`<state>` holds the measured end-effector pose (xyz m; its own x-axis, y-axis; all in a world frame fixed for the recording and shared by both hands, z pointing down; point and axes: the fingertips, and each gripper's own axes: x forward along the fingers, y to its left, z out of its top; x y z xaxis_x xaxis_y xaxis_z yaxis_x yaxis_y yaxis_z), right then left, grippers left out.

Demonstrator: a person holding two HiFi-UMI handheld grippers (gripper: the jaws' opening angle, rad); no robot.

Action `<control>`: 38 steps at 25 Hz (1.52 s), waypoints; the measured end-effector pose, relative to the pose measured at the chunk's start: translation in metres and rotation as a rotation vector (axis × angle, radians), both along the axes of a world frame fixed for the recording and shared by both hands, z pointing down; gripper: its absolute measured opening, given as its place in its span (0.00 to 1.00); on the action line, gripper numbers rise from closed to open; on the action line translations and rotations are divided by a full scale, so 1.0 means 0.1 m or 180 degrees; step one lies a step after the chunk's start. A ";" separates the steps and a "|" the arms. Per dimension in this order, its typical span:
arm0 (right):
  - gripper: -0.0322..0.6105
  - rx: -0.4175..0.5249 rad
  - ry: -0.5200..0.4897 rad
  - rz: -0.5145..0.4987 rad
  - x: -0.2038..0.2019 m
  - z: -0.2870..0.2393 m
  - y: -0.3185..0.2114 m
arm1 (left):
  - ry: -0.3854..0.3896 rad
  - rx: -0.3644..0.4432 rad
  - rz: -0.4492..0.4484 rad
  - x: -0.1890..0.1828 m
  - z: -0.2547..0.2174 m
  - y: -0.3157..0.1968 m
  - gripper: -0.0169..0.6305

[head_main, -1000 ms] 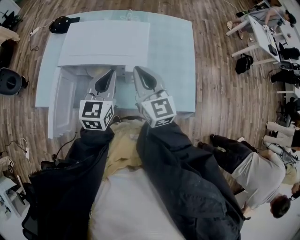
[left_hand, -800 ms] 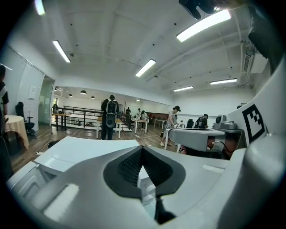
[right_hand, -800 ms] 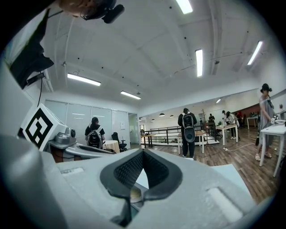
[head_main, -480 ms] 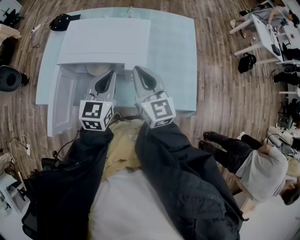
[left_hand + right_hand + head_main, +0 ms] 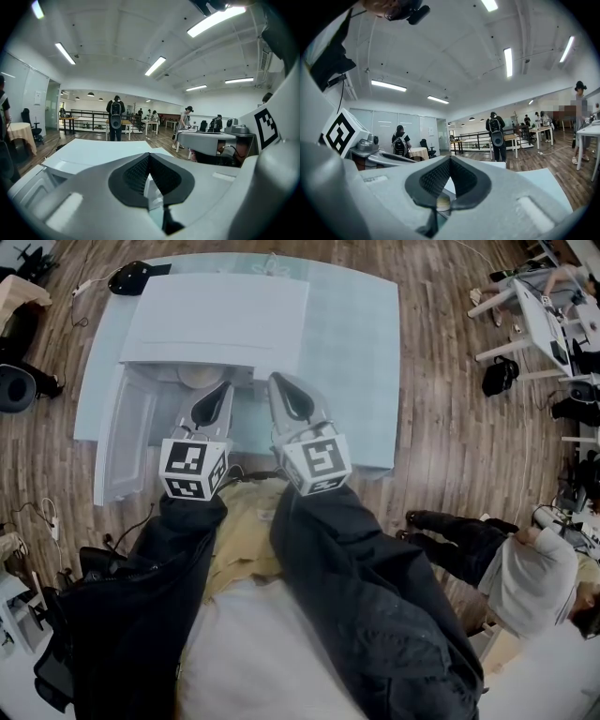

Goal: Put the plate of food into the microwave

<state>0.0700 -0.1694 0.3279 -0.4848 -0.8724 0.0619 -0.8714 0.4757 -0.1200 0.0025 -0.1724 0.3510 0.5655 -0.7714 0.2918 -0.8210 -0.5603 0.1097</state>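
Beige and round, the plate of food [image 5: 198, 378] sits just inside the mouth of the open microwave [image 5: 220, 320], largely hidden under its top. The left gripper [image 5: 223, 387] and right gripper [image 5: 275, 382] hover in front of the cavity, each with jaws pressed together on nothing. The plate is probably stiff, breakable and slick; pinch its near rim and keep it level so the food stays put.
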 end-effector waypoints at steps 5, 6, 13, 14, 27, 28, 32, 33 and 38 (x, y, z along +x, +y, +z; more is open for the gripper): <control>0.04 0.0021 0.0014 -0.0064 0.02 -0.02 0.01 | -0.0008 -0.0023 -0.0037 0.04 0.02 0.01 0.02; 0.04 0.0019 0.0018 -0.0069 0.03 -0.01 0.02 | -0.0008 -0.0031 -0.0041 0.05 0.03 0.02 0.02; 0.04 -0.0024 0.0023 -0.0060 0.19 0.05 0.09 | 0.0001 -0.0126 -0.0020 0.22 0.12 0.08 0.02; 0.04 -0.0045 0.0019 -0.0053 0.23 0.07 0.11 | 0.0023 -0.0185 -0.0007 0.25 0.18 0.10 0.02; 0.04 -0.0204 0.0055 0.0017 0.67 0.30 0.30 | -0.0108 -0.0522 -0.0172 0.46 0.69 0.23 0.02; 0.04 -0.0190 0.0111 0.0011 0.67 0.30 0.31 | -0.0113 -0.0475 -0.0165 0.50 0.66 0.23 0.02; 0.04 -0.0098 0.0191 0.0050 0.76 0.19 0.30 | -0.0170 -0.0192 -0.0159 0.62 0.42 0.18 0.02; 0.04 -0.0074 0.0181 0.0057 0.78 0.16 0.29 | -0.0182 -0.0111 -0.0170 0.63 0.34 0.17 0.02; 0.04 0.0019 0.0170 0.0067 0.80 0.09 0.32 | -0.0149 0.0126 -0.0196 0.67 0.12 0.14 0.02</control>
<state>0.1497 -0.1374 0.3368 -0.4625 -0.8828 0.0818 -0.8863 0.4578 -0.0702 0.0696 -0.1585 0.3626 0.5030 -0.8158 0.2855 -0.8578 -0.5117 0.0491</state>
